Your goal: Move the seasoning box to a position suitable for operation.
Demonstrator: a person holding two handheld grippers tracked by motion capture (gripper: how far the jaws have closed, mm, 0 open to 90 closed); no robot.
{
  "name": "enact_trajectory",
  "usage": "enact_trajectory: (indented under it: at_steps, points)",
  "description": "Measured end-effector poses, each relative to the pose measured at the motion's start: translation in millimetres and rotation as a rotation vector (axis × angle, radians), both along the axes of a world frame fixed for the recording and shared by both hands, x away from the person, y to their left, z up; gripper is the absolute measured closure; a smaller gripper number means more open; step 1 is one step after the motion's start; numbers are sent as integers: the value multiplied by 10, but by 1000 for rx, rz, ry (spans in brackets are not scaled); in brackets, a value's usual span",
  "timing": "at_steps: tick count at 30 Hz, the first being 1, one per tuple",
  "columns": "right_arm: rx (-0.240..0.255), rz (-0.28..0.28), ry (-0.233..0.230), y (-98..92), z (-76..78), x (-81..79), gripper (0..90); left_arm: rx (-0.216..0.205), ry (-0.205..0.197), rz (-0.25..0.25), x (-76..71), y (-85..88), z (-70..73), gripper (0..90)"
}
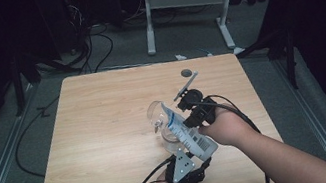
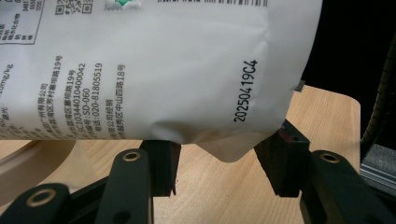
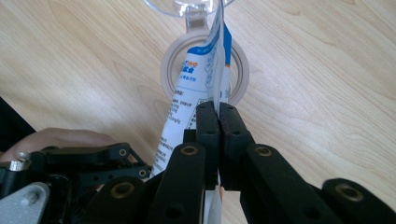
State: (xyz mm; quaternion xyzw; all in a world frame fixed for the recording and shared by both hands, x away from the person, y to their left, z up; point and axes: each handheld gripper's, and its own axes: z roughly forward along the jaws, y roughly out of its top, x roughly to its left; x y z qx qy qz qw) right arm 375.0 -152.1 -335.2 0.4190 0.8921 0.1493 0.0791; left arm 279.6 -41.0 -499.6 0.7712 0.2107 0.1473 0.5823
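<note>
At lower centre of the high view, a white printed pouch (image 1: 186,135) is held tilted over a clear stemmed glass (image 1: 159,117) on the wooden table (image 1: 102,132). Right gripper (image 3: 218,112): both jaws are pressed together on the pouch's thin edge. Left gripper (image 2: 219,168): jaws partly spread, clamping the pouch's bottom corner between them.

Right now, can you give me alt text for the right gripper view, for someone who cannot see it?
The right tongs are shut on the edge of a white and blue pouch, held over a clear stemmed glass whose round base rests on the wooden table. At lower left, the left tongs reach in at the pouch's lower end.
</note>
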Motion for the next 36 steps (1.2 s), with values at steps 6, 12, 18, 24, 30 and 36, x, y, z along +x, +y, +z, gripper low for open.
enact_trajectory:
  at_steps: [6, 12, 18, 24, 30, 36]
  points:
    - [8, 8, 7, 3, 16, -5, 897, 4, -4, -4, 4, -5, 11, 527]
    - [-2, 10, 15, 4, 10, -1, 894, 12, -12, -1, 4, -25, 10, 528]
    - [14, -13, 34, -20, 1, 11, 842, 10, -9, 7, 16, -27, 6, 528]
    - [7, -9, 35, -45, -19, 2, 890, 11, -13, 3, 13, -30, 5, 529]
    - [-10, 9, 29, -34, -13, -5, 895, 2, -8, 3, 14, -37, 10, 529]
    - [-10, 11, 27, -24, -8, -7, 896, -1, -7, 2, 14, -33, 14, 529]
